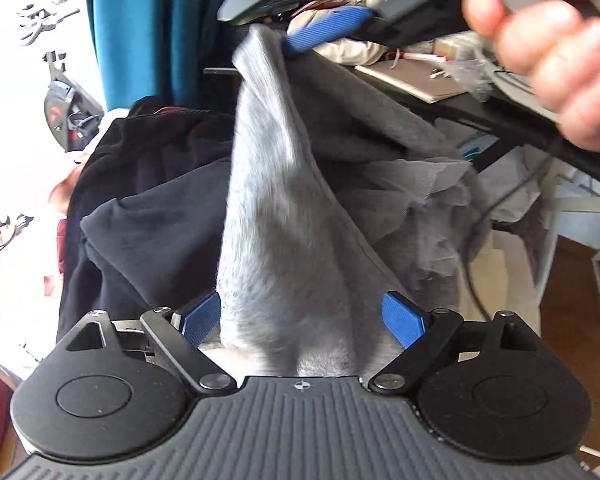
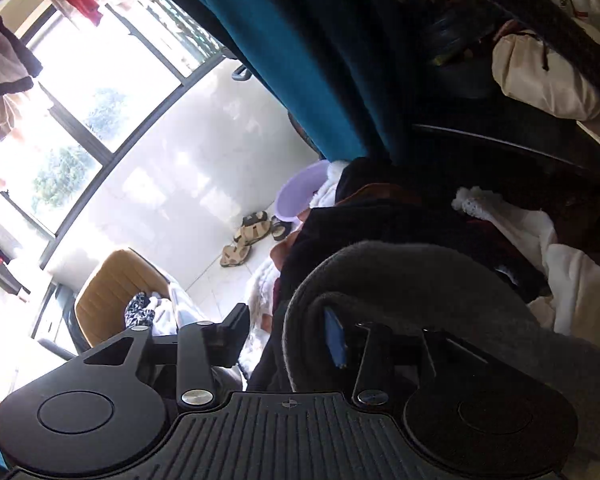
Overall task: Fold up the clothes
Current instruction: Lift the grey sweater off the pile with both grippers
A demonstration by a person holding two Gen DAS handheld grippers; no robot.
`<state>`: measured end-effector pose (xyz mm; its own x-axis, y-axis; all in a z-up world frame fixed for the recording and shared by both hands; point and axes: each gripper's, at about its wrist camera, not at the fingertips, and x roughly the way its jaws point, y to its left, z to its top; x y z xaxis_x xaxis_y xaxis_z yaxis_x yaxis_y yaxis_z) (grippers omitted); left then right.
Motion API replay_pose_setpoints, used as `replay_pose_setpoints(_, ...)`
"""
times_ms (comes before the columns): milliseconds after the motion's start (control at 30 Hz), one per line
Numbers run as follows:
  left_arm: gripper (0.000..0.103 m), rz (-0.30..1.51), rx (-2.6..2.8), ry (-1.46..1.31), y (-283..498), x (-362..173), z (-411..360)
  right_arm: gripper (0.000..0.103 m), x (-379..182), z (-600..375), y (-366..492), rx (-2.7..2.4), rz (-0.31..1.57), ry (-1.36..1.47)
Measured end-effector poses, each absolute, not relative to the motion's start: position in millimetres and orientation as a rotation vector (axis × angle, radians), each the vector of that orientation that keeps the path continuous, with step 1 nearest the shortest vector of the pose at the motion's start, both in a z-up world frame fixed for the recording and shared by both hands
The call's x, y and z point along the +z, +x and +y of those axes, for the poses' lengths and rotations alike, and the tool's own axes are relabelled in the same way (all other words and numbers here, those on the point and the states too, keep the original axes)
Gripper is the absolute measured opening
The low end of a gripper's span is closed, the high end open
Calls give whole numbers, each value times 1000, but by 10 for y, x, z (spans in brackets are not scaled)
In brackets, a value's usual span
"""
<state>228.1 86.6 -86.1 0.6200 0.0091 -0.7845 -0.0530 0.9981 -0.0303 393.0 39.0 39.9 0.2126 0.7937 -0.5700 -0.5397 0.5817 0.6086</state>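
Note:
A grey fleece garment stretches from my left gripper up to my right gripper. The left gripper's blue pads stand wide apart, open, with the cloth running loosely between them. A person's hand holds the right gripper at the upper right. In the right wrist view the grey garment is draped over the finger with the blue pad. The right gripper has its fingers apart, not clamped on the cloth.
A dark garment pile lies behind the grey cloth, by a teal curtain. A cluttered black desk carries a notebook. On the floor sit a purple basin, sandals and a tan chair; white clothes lie at right.

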Motion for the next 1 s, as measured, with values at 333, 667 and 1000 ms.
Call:
replay_pose_setpoints(333,90,996,16,-52,2589,-1094,801,56,-234,-911,3711,552,1079,420)
replay_pose_setpoints(667,15,1037,112,-290,2979,-1178,1094,62,-856,-1094,3452,411,1212,505)
replay_pose_setpoints(1000,7,895,314,-299,2603,-717,1696,40,-1050,-399,3656,457,1245,581)
